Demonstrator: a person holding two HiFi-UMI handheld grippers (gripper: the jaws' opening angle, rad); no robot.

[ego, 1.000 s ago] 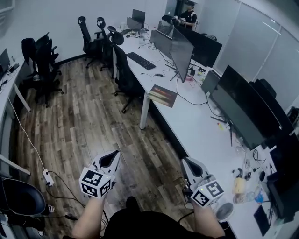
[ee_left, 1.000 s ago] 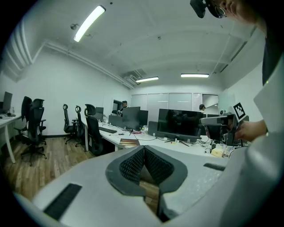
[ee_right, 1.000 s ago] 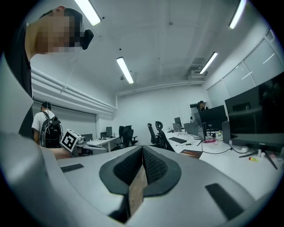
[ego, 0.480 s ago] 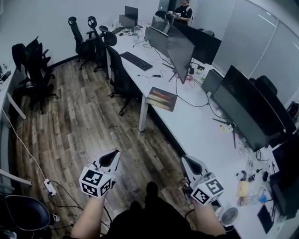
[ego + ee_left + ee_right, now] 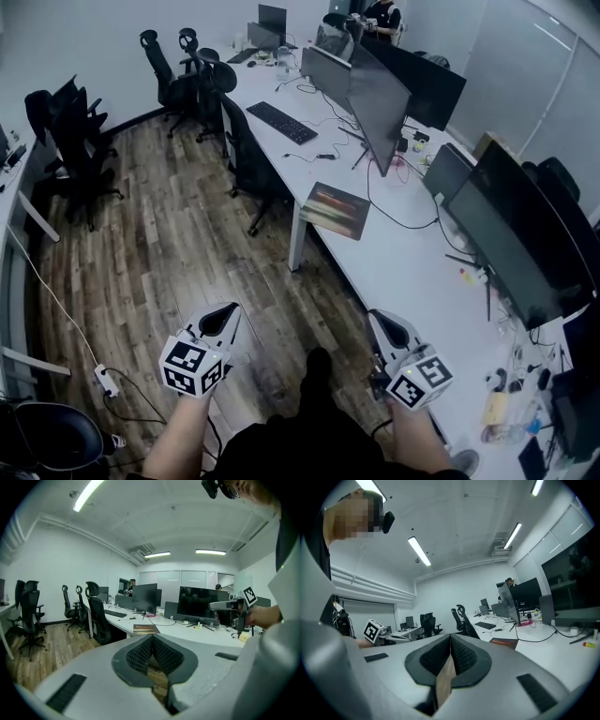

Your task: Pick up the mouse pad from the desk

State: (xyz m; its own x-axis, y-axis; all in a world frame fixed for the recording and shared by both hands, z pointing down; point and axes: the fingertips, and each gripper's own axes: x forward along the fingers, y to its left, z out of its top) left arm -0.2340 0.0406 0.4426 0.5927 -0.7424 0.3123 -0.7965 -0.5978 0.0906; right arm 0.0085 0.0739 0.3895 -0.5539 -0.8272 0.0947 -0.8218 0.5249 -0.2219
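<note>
Mouse pad point(image 5: 335, 210) lies well ahead on the desk point(image 5: 398, 277). I'm approaching, I judge: left gripper point(image 5: 225, 319) and right gripper point(image 5: 384, 326) closed, empty. Next, get near and open jaws.

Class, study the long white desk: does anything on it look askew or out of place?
The mouse pad lies slightly skewed at the desk's front edge, away from the keyboard. Loose cables trail across the top. Nothing looks spilled or damaged.
</note>
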